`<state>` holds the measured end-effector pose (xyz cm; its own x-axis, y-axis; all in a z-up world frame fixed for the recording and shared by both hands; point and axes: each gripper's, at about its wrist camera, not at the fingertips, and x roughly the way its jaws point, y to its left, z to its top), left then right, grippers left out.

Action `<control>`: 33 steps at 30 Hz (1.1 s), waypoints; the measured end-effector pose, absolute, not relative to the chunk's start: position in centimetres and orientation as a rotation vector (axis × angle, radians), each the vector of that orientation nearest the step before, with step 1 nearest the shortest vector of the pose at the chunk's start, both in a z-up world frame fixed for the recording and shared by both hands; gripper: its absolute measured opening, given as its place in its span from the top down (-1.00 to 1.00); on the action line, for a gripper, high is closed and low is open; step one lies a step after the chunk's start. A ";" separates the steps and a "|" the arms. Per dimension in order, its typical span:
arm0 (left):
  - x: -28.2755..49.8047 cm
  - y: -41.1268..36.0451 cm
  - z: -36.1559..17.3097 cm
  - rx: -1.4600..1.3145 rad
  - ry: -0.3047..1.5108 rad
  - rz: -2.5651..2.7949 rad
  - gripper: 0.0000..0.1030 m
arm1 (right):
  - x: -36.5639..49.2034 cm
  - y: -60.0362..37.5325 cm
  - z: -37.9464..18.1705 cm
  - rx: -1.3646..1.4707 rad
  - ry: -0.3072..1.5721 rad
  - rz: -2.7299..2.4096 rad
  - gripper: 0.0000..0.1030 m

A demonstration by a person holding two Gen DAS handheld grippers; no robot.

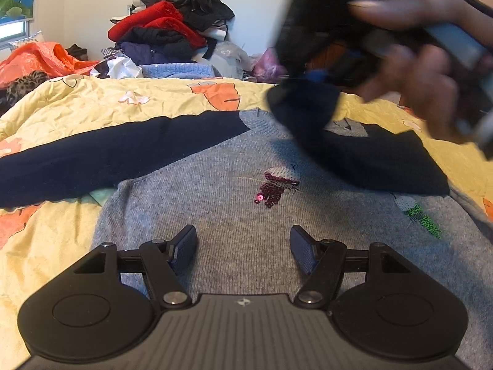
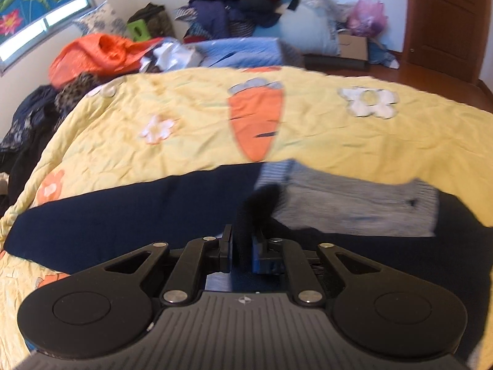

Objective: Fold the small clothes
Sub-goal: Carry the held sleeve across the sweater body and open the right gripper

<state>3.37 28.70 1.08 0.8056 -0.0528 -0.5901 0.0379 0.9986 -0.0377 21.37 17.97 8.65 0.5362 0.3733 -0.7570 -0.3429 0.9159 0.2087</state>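
Observation:
A small grey knit sweater (image 1: 222,185) with navy sleeves and sequin patches lies face up on the yellow quilt (image 1: 46,246). Its left navy sleeve (image 1: 107,154) stretches out flat to the left. My left gripper (image 1: 243,246) hovers open over the sweater's lower body, nothing between its fingers. The right navy sleeve (image 1: 369,160) is lifted and drawn across the chest, pinched in my right gripper (image 2: 242,246), which is shut on its cuff (image 2: 258,203). A blurred hand (image 1: 431,92) holds that gripper at the upper right. The grey collar (image 2: 354,203) shows beyond the fingers.
The quilt (image 2: 339,141) carries carrot and flower prints. A tall pile of clothes (image 1: 172,21) stands behind the bed against the wall. An orange bag (image 1: 40,58) lies at far left, a pink bag (image 2: 366,15) and a wooden door (image 2: 446,21) at far right.

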 end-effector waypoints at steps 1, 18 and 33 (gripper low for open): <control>3.3 28.7 1.1 -0.024 0.635 -0.046 -0.30 | 21.4 18.7 8.5 0.023 0.912 0.429 0.72; 2.7 28.5 0.8 -0.019 0.658 -0.058 -0.74 | 21.6 23.8 3.9 -0.101 1.037 0.371 -1.00; 3.3 27.5 0.7 0.026 0.690 -0.060 -1.00 | 13.2 15.2 11.7 -0.114 0.705 0.336 -1.00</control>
